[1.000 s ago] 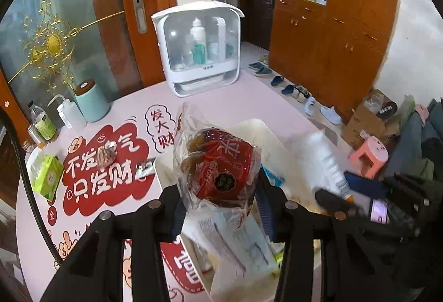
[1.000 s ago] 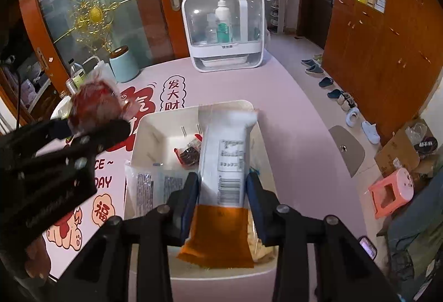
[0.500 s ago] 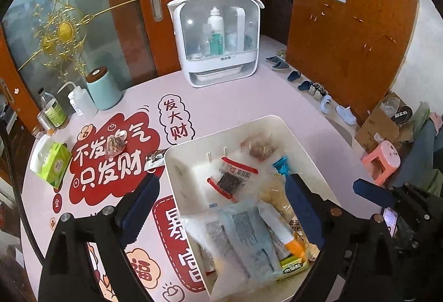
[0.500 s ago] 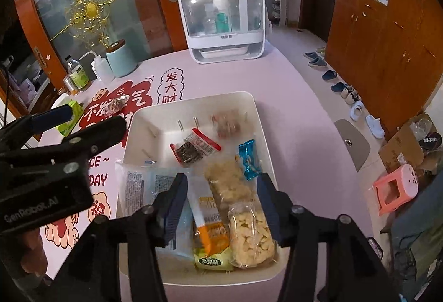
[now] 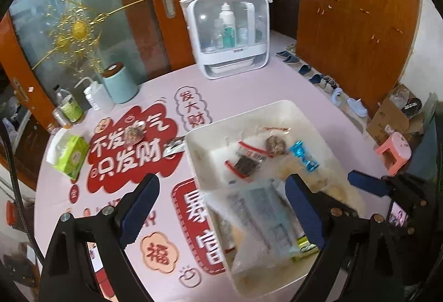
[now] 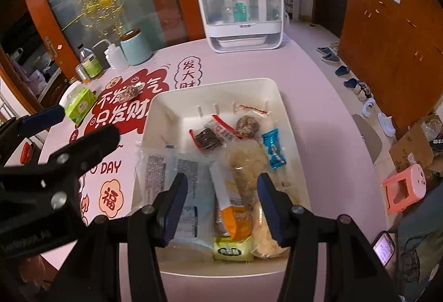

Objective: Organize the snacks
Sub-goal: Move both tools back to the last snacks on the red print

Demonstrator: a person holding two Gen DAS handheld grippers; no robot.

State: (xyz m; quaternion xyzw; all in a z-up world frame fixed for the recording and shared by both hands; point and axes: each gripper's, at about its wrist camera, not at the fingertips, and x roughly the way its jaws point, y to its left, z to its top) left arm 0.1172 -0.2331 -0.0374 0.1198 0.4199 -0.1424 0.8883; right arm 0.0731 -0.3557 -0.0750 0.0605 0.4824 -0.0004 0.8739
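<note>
Now both snacks down in the white bin (image 6: 288,119), left hand-held gripper (image 5: 221,210) and right hand-held gripper (image 6: 221,205) spread, empty.

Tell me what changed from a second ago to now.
Both let go. The left hand-held gripper dropped its red-wrapped snack into the white bin; the right hand-held gripper released the orange-ended packet there too. Both stand open and empty. The two snacks on the pink mat stayed put.
</note>
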